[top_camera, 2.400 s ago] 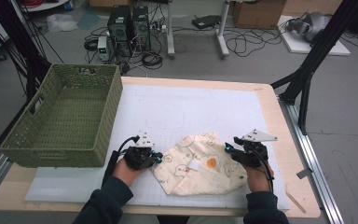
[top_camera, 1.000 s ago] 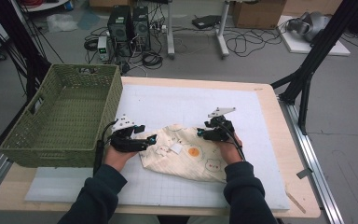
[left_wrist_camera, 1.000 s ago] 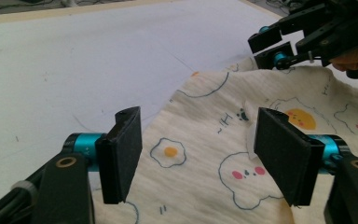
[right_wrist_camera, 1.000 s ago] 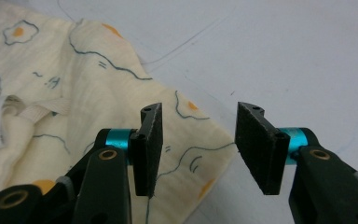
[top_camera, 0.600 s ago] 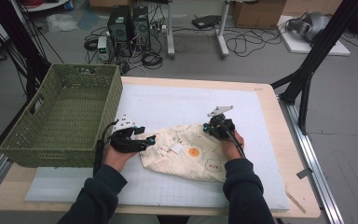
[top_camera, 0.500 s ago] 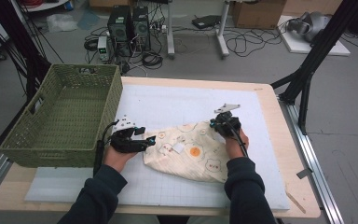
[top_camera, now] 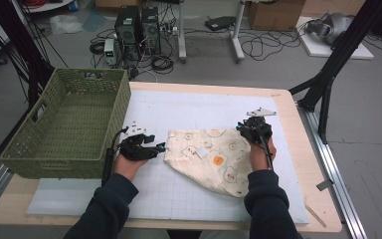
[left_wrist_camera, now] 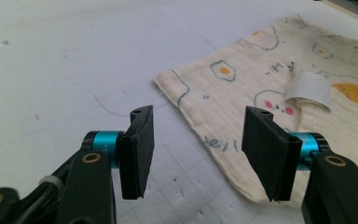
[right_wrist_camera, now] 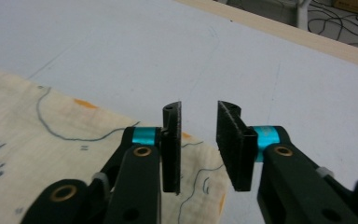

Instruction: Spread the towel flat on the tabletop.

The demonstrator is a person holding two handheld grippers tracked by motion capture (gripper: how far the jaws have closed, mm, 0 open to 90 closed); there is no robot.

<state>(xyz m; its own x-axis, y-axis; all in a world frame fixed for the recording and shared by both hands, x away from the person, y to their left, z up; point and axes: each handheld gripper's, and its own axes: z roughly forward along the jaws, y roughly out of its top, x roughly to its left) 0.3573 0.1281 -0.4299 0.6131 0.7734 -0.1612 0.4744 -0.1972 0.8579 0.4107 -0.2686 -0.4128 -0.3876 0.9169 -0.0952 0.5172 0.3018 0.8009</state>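
A cream cloth point(top_camera: 214, 162) printed with fried eggs lies spread on the white mat point(top_camera: 204, 107), a white label point(top_camera: 202, 153) folded up on it. My left gripper point(top_camera: 162, 147) sits low at the cloth's left corner. In the left gripper view its jaws point(left_wrist_camera: 198, 126) have just been closing, still apart, with the cloth's edge point(left_wrist_camera: 261, 79) lying between the pads untouched. My right gripper point(top_camera: 251, 130) hovers at the cloth's far right corner. Its jaws point(right_wrist_camera: 199, 112) have just been opening, a narrow gap with nothing in it, the cloth point(right_wrist_camera: 42, 135) below and to the left.
A green woven basket point(top_camera: 64, 124) stands at the table's left, just beside my left hand. The wooden table edge point(top_camera: 323, 199) runs along the right. Cables, computer cases and black stand legs are on the floor beyond.
My right gripper moved to the right with the cloth's corner, drawing the cloth flatter and wider, then let go of it. The left hand has stayed put.
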